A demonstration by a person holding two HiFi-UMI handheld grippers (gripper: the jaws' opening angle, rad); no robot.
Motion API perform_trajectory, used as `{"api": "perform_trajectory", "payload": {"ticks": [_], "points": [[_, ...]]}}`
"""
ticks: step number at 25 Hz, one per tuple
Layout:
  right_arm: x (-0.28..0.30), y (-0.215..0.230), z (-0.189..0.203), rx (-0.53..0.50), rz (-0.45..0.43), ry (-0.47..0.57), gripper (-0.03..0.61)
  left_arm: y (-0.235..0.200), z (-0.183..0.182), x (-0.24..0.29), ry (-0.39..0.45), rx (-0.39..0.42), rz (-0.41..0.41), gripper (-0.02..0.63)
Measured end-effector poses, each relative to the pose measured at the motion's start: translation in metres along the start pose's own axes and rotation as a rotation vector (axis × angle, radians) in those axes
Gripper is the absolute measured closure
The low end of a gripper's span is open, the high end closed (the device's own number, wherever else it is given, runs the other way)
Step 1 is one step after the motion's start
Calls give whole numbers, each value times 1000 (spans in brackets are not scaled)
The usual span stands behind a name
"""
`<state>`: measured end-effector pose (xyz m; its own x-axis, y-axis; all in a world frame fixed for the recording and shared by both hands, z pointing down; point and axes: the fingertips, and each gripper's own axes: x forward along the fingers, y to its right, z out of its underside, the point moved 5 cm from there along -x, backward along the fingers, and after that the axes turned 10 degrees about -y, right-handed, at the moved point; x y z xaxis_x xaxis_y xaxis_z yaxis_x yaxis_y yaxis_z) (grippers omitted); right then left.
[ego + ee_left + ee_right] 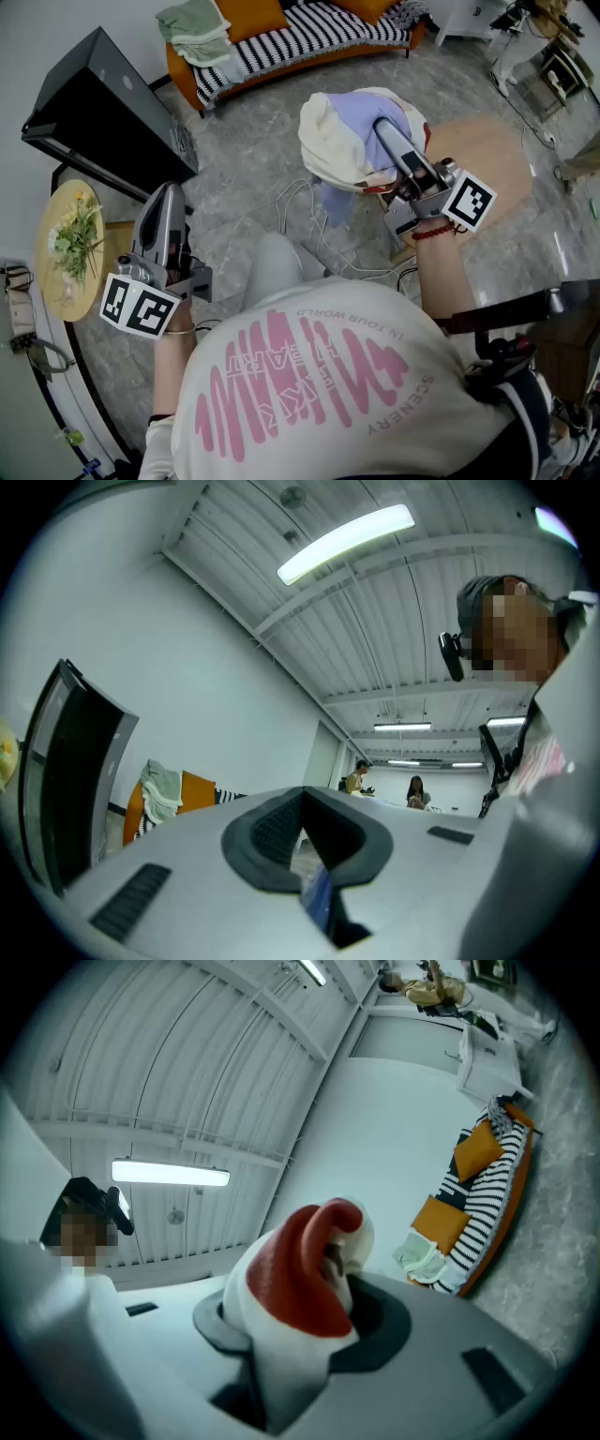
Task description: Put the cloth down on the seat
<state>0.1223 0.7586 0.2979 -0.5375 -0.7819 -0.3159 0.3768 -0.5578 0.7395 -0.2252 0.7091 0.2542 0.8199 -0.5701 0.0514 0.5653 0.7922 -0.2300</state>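
A bundled cloth [342, 141], cream and lavender with a red patch, hangs bunched in the air in front of me, and my right gripper [386, 129] is shut on it. In the right gripper view the cloth [291, 1279] fills the space between the jaws, showing red and white folds. An orange sofa with a striped seat cover [309, 33] stands across the floor at the far side. A tan wooden seat [483, 155] lies just right of the cloth. My left gripper [167, 202] is held up at the left, shut and holding nothing.
A green towel [197, 28] lies on the sofa's left end. A black screen [103, 103] stands at the left above a round table [56, 272] with greens on it. White cables [309, 211] trail over the grey marble floor. Two people stand far off [412, 791].
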Motion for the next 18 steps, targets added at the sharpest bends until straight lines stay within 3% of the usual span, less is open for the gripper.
{"api": "perform_trajectory", "payload": {"ticks": [5,12,18], "points": [[-5,5,0,-32,17,3,411,-2,13,1,-39,16,41,604],[4,2,-1,-32,10,7,411,-18,7,8,-28,11,67,603],[106,44,-7,-7,79,50,411,-133,-31,62,-41,-9,172,603]]}}
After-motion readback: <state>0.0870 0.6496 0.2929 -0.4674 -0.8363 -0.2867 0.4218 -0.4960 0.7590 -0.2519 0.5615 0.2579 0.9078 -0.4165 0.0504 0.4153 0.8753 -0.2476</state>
